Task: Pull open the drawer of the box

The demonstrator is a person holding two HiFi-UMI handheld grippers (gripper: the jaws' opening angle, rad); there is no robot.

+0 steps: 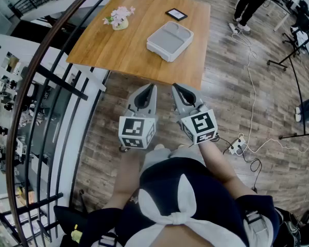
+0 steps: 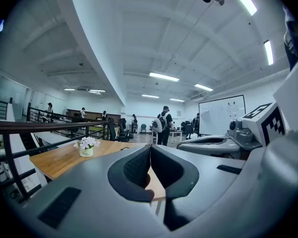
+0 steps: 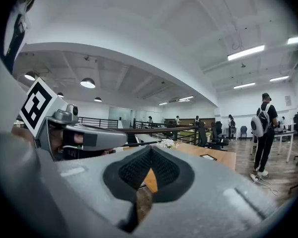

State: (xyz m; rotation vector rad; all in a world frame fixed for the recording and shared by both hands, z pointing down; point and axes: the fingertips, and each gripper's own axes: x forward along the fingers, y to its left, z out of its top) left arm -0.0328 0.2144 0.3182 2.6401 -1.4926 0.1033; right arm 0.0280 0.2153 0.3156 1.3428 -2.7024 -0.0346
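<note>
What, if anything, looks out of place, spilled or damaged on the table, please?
Nothing stands out. The box lies flat on the table, the flowerpot stands upright, and a dark pad lies flat near the far edge. No spill or damage shows.

A wooden table (image 1: 129, 48) stands on a plank floor (image 1: 232, 102). Three things lie on its top, well apart. In the head view, a flat grey box (image 1: 170, 40) sits at 4 o'clock from the table's middle. A small pot of pale flowers (image 1: 119, 18) stands at 10 o'clock, near the left edge. A thin black slab (image 1: 176, 14) lies at 2 o'clock, beyond the box. A power strip (image 1: 237, 147) lies on the floor at the table's 5 o'clock.
</note>
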